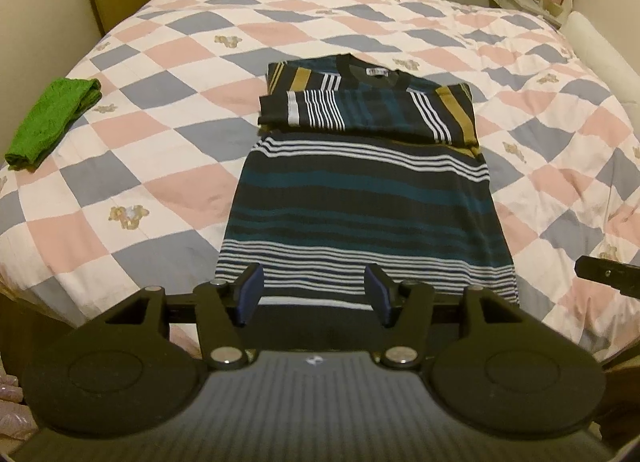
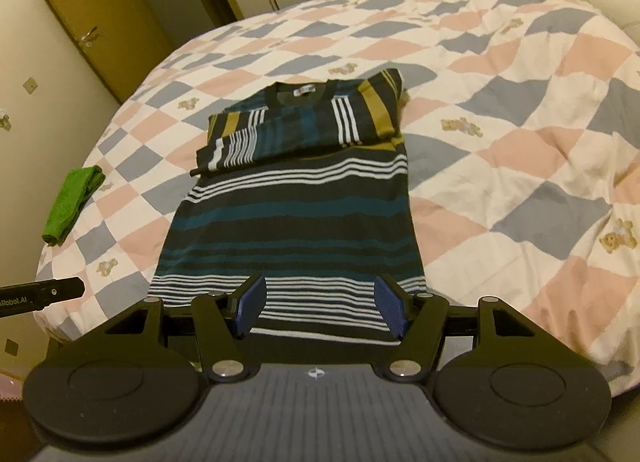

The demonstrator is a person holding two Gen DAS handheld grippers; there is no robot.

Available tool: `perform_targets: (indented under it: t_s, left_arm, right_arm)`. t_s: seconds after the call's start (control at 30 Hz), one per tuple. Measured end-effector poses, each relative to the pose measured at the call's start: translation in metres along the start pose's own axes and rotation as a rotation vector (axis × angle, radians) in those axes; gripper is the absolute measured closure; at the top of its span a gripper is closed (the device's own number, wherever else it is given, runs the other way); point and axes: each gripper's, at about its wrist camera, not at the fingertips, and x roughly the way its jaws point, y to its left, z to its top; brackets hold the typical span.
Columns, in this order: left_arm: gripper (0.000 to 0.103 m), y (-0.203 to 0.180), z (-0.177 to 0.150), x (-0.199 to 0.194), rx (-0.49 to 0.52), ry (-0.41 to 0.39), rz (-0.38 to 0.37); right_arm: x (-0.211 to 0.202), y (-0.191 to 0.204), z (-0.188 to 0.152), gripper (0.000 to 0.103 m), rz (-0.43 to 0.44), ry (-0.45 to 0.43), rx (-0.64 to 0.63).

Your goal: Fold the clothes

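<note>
1. The striped shirt lies flat on the bed, collar at the far end. Both sleeves are folded across the chest, and the hem sits at the near edge of the mattress.
2. The left hand-held gripper hangs over the left half of the hem. Its jaws stand partly apart with only air between the blue pads; nothing is held.
3. The right hand-held gripper hovers over the right half of the hem. Its jaws stand somewhat wider and are just as empty.
4. Judging by this layout, the next step is to pinch both hem corners and carry them up towards the collar.
5. Risk: each hand-held gripper sits inboard of its corner, so a pinch here would probably bunch the middle of the hem and let the corners droop.
6. Risk: the shirt is two layers thick. A shallow bite may catch the top layer alone, so the back stays behind and the fold comes out skewed.
7. Risk: the hem lies close to the bed's near edge, so a downward push could drag the cloth over the side.
8. Risk: uneven lifting could pull the folded sleeves loose.
9. A green cloth lies folded well to the left, clear of the work.
</note>
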Motion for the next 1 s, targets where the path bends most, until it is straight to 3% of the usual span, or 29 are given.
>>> perform_targets:
  t_s: [0.2, 0.3, 0.5, 0.7, 0.9, 1.0]
  left_arm:
    - [0.051, 0.014, -0.026, 0.029, 0.005, 0.048, 0.023]
    - [0.055, 0.031, -0.047, 0.049, -0.005, 0.088, 0.019]
    - [0.058, 0.079, -0.074, 0.086, -0.176, 0.2, -0.025]
    - [0.055, 0.128, -0.075, 0.132, -0.329, 0.24, -0.085]
    - [0.055, 0.157, -0.062, 0.183, -0.364, 0.256, -0.139]
    - [0.049, 0.166, -0.054, 0.202, -0.369, 0.254, -0.192]
  right_arm:
    - [0.011, -0.016, -0.02, 0.04, 0.003, 0.032, 0.032]
    - [0.024, -0.03, -0.035, 0.04, 0.003, 0.074, 0.069]
    - [0.053, -0.061, -0.06, 0.04, 0.018, 0.161, 0.189]
    - [0.085, -0.085, -0.067, 0.04, 0.037, 0.194, 0.311]
    - [0.118, -0.103, -0.069, 0.04, 0.052, 0.207, 0.398]
    - [0.13, -0.109, -0.065, 0.04, 0.058, 0.199, 0.401]
